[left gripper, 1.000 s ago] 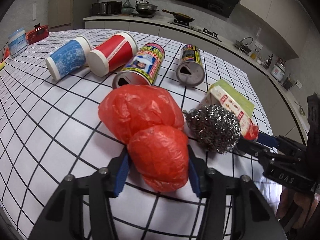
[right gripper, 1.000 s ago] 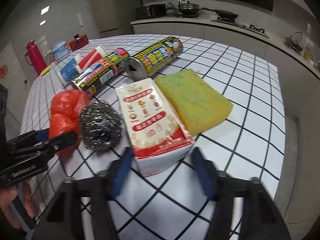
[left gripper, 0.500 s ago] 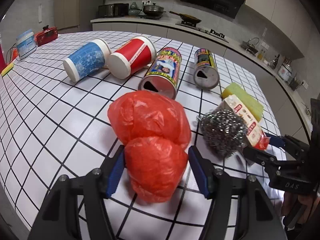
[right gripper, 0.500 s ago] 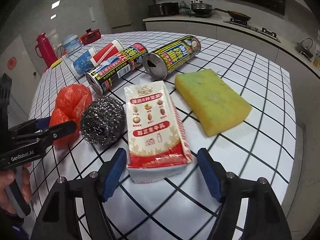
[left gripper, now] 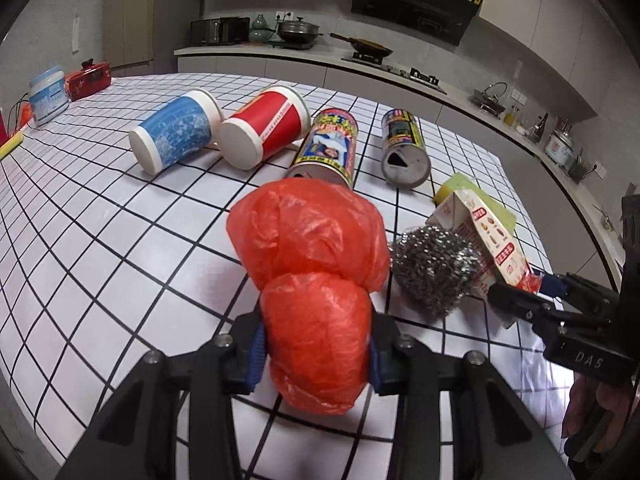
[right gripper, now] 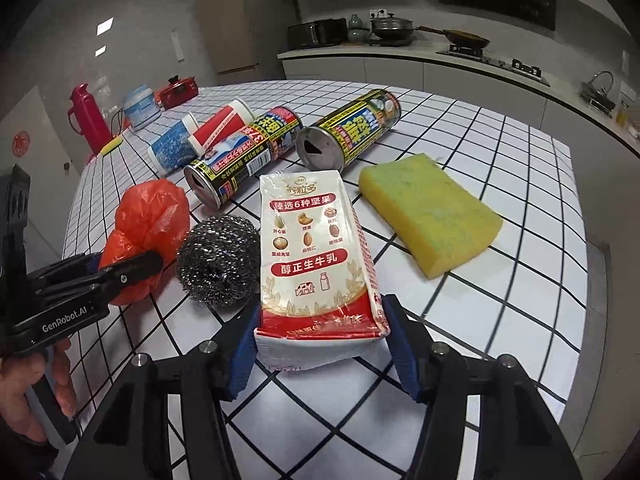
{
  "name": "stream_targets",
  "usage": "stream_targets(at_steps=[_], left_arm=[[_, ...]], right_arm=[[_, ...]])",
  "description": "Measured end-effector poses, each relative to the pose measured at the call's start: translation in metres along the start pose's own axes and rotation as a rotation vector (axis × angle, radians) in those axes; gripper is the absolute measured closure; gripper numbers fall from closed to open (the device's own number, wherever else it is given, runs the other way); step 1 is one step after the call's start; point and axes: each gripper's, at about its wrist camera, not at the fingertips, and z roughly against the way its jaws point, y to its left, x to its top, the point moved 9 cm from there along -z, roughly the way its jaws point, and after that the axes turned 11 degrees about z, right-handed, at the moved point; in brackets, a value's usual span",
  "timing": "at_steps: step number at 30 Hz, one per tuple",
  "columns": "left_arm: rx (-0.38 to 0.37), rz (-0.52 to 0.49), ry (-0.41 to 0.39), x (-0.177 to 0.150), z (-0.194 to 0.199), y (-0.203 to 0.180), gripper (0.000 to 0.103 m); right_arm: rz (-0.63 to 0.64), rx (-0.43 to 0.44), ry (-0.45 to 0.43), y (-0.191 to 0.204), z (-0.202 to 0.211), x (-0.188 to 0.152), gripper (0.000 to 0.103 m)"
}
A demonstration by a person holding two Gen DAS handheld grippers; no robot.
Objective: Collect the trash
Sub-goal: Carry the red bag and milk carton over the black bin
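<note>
A crumpled red plastic bag [left gripper: 312, 280] lies on the white grid table [left gripper: 120, 240]; my left gripper [left gripper: 316, 356] is shut on its near lobe. It also shows in the right wrist view [right gripper: 148, 232]. A red-and-white milk carton [right gripper: 316, 256] lies flat; my right gripper [right gripper: 320, 344] is shut on its near end. The carton also shows in the left wrist view [left gripper: 484, 240]. A steel wool ball [right gripper: 218, 260] sits between bag and carton.
A yellow sponge [right gripper: 432, 220] lies right of the carton. Two cans [left gripper: 332, 148] [left gripper: 404, 148] and two paper cups, blue [left gripper: 176, 136] and red [left gripper: 264, 128], lie on their sides behind. A red thermos [right gripper: 86, 116] stands far left. The table edge [right gripper: 576, 320] runs at the right.
Both grippers have closed: the left pads now press the red bag, the right pads press the carton's near end. Both cameras have risen slightly.
</note>
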Motion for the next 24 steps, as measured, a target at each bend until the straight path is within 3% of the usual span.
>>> stream_targets(at_steps=[24], left_arm=[[-0.095,-0.078,-0.032,-0.041,0.050,-0.075,0.062]], right_arm=[[-0.070,-0.094,-0.063,-0.021,0.104,-0.054,0.043]])
